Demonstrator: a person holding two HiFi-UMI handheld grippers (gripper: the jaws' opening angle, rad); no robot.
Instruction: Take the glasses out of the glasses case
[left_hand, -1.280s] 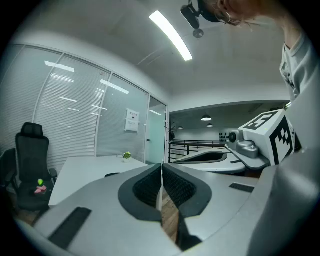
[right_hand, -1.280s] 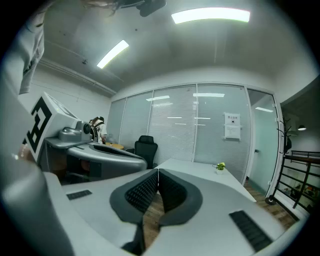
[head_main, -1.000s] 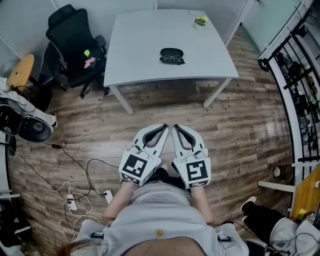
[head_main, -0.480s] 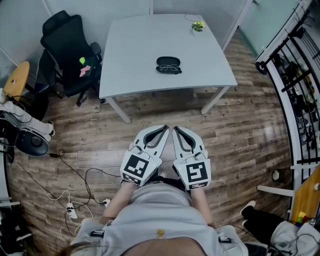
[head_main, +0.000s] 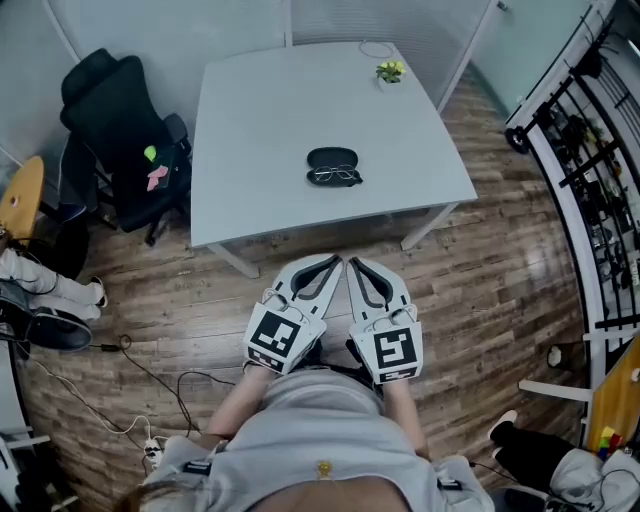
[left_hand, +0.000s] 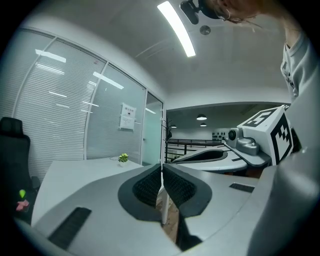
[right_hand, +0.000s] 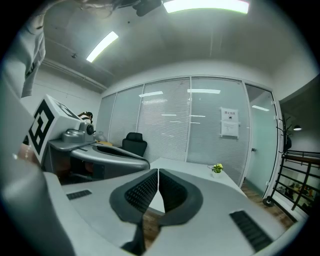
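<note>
An open black glasses case (head_main: 333, 160) lies near the middle of the white table (head_main: 260, 130), with the glasses (head_main: 335, 175) resting at its front edge. Both grippers are held close to the person's body, well short of the table. My left gripper (head_main: 334, 262) is shut with nothing in it, its tips near the table's front edge. My right gripper (head_main: 352, 263) is also shut and empty, side by side with the left. In the left gripper view the jaw pads (left_hand: 150, 185) meet; in the right gripper view the pads (right_hand: 142, 192) meet too.
A small potted plant (head_main: 389, 71) stands at the table's far right corner. A black office chair (head_main: 115, 130) sits left of the table. Cables (head_main: 130, 385) lie on the wood floor at the left. A black railing (head_main: 590, 170) runs along the right.
The person has stepped toward the table; the table and case now appear nearer and lower in the head view. Both grippers stay shut and together.
</note>
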